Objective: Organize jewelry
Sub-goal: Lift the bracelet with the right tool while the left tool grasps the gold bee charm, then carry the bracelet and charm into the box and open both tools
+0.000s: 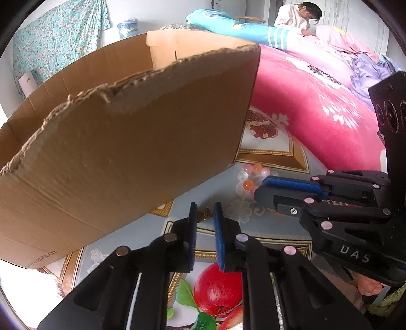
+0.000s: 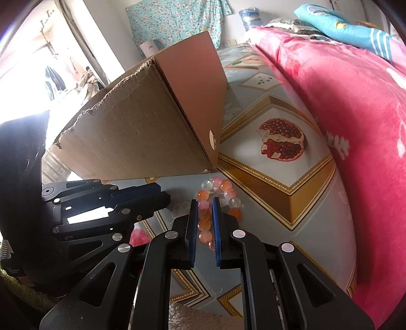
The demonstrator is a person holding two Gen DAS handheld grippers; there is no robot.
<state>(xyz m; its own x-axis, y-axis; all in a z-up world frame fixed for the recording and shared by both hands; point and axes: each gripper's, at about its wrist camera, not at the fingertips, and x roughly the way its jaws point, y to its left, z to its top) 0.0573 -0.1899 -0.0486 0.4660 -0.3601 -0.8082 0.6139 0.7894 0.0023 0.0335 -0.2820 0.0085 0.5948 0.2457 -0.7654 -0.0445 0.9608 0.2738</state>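
Observation:
My left gripper (image 1: 205, 212) points down at the fruit-print mat (image 1: 264, 144), shut on a small brass trinket (image 1: 204, 214) pinched between its blue pads. It stands close to the front wall of the cardboard box (image 1: 121, 157). A bracelet of orange, pink and clear beads (image 2: 229, 194) lies by the box's near corner (image 2: 213, 162). My right gripper (image 2: 205, 203) is shut on one side of it, a row of beads running between the pads. In the left wrist view the right gripper (image 1: 260, 187) comes in from the right with the beads (image 1: 250, 184) at its tips. The left gripper (image 2: 165, 194) shows at the left of the right wrist view.
The open box has a torn top edge and leans over the mat. A thick pink blanket (image 2: 342, 101) rises along the right side, with blue pillows (image 1: 241, 28) behind. A person in white (image 1: 297, 19) bends over the far end. A printed pomegranate (image 2: 281, 143) marks the mat right of the box.

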